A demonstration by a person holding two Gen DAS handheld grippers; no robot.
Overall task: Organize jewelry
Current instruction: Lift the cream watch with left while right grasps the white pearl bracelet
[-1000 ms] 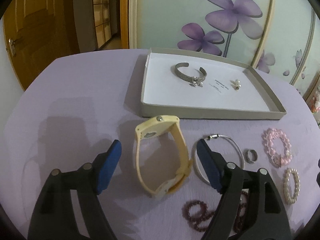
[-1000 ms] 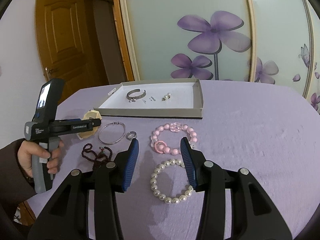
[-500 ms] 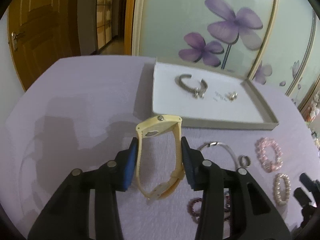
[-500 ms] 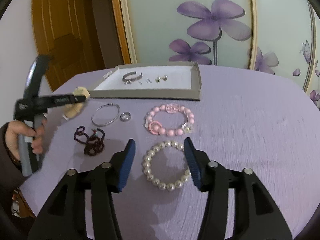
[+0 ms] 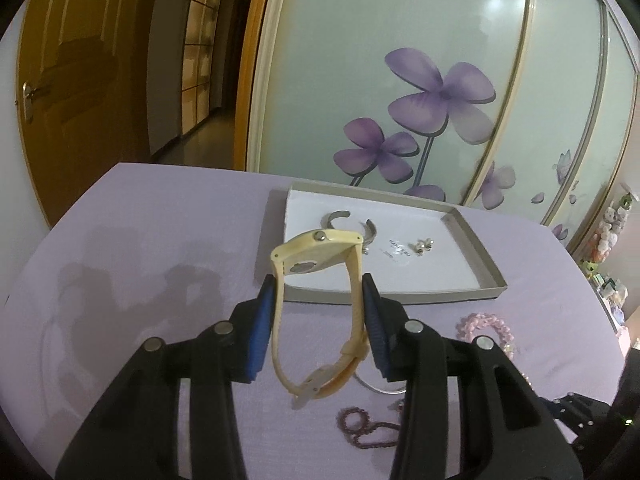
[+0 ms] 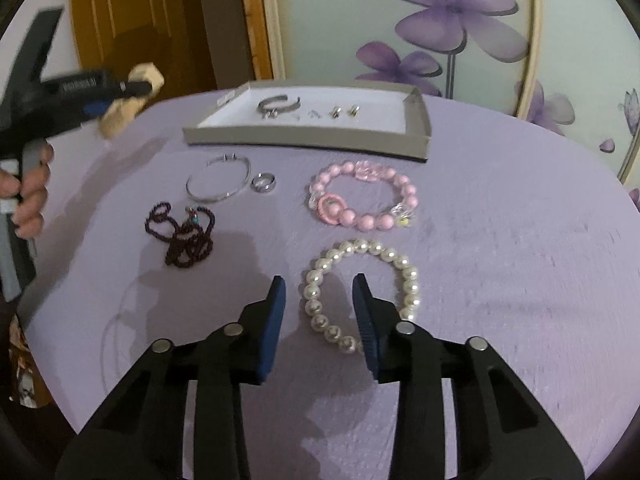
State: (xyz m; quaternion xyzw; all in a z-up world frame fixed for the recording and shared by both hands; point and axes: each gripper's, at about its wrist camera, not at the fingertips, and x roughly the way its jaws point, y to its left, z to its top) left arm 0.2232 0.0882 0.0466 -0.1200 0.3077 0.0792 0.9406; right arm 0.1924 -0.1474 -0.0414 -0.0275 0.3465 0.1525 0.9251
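Left gripper (image 5: pixel 319 300): my pads clamped on strap of yellow watch (image 5: pixel 320 296), watch lifted clear of purple cloth (image 5: pixel 140 240), near grey tray (image 5: pixel 476 248).

Right gripper (image 6: pixel 319 300): my jaws closing astride near-left arc of pearl bracelet (image 6: pixel 360 292); pads not yet pressing beads.

Tray contents: silver cuff (image 6: pixel 279 104), earrings (image 6: pixel 345 111).

Loose on cloth: pink bracelet (image 6: pixel 362 196), bangle (image 6: pixel 219 179), ring (image 6: pixel 263 181), dark beads (image 6: pixel 182 236).

Handling note, judged: keep watch level, release on bare tray floor; centre pearls before pinching, beads roll.
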